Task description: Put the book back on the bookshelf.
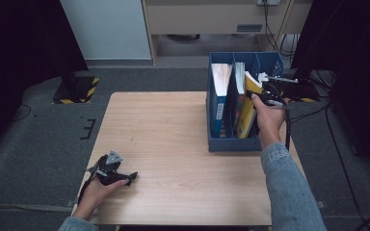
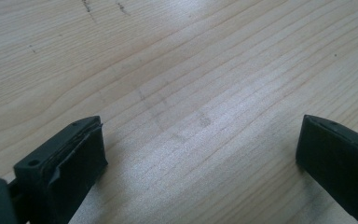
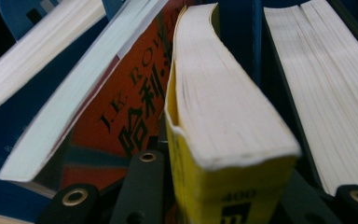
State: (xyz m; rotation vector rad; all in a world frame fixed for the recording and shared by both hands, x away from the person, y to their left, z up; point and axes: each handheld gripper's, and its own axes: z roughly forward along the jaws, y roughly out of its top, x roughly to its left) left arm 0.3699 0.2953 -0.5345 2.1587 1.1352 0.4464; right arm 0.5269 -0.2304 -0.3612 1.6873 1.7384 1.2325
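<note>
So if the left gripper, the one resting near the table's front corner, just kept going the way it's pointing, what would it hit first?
Probably the light wooden tabletop. The left gripper points down at bare wood, with nothing between its open jaws, though depth is hard to judge.

The left gripper point(image 2: 200, 163) has its two black jaws spread wide apart, nothing between them. Just beyond and beneath them lies the pale wooden table point(image 2: 191, 70), faintly scuffed.
</note>
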